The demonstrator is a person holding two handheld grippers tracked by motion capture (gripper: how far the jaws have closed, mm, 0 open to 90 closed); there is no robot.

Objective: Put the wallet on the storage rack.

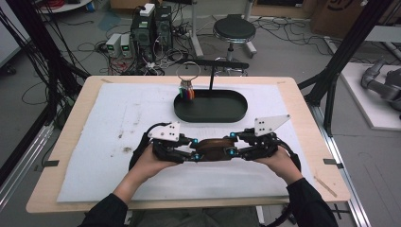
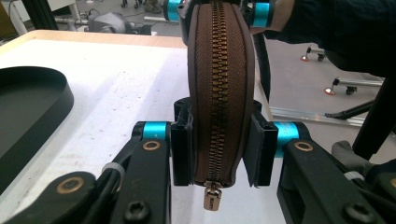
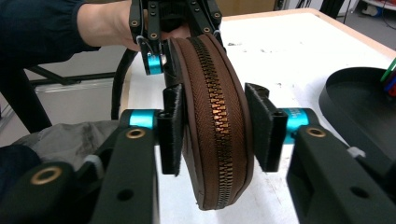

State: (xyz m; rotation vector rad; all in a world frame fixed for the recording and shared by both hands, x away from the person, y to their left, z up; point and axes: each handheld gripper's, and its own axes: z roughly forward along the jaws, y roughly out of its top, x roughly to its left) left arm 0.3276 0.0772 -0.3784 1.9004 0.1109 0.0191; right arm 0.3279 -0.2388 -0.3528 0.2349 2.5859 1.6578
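- My left gripper (image 1: 193,154) pinches the left end of the brown pouch (image 1: 212,147), jaws pressed on both faces, so the zip (image 2: 217,88) faces up and its pull (image 2: 211,197) hangs at my end, I judge for unzipping.
- The pouch sits just above the white mat (image 1: 94,156), near the front edge.
- My right gripper (image 1: 232,150) brackets the other end; one pad (image 3: 172,128) touches, the other (image 3: 259,126) looks slightly apart.
- The black tray (image 1: 236,113) lies beyond, well apart, blocking nothing.

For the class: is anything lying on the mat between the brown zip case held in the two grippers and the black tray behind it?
Nothing visible does. The zip case is held off the mat, and the white mat between it and the black tray looks bare.
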